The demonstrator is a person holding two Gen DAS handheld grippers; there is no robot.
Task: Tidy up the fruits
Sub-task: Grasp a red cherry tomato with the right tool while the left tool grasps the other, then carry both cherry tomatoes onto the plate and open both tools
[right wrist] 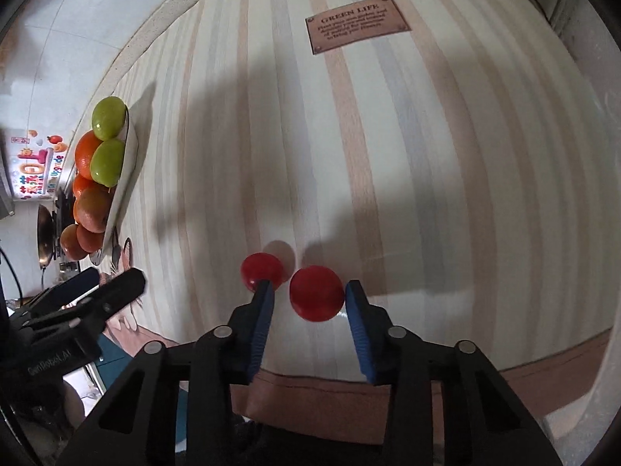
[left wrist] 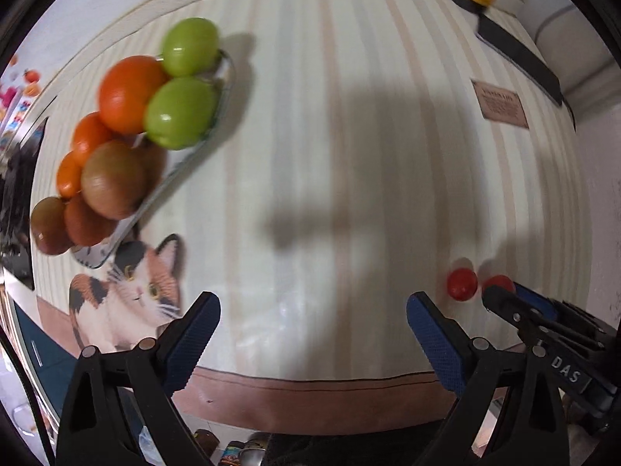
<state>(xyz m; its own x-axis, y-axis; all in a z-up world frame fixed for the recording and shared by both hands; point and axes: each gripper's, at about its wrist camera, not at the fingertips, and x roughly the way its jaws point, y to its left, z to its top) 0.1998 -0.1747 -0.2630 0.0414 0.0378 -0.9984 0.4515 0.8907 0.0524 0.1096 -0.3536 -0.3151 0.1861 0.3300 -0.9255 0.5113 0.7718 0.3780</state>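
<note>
Only right wrist shows fingers bracketing tomato.

Soft indoor light is cast from above; broad grey shadows are thrown across the striped tablecloth. Straight stripes are bent by fisheye distortion near the edges, where slight blur and dark vignetting are seen

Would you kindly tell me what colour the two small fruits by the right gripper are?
Red, clearest in the right wrist view.

Fruits on the striped tablecloth
Two red tomatoes are seen well apart from the piled tray of green, orange and brownish fruits.
</note>
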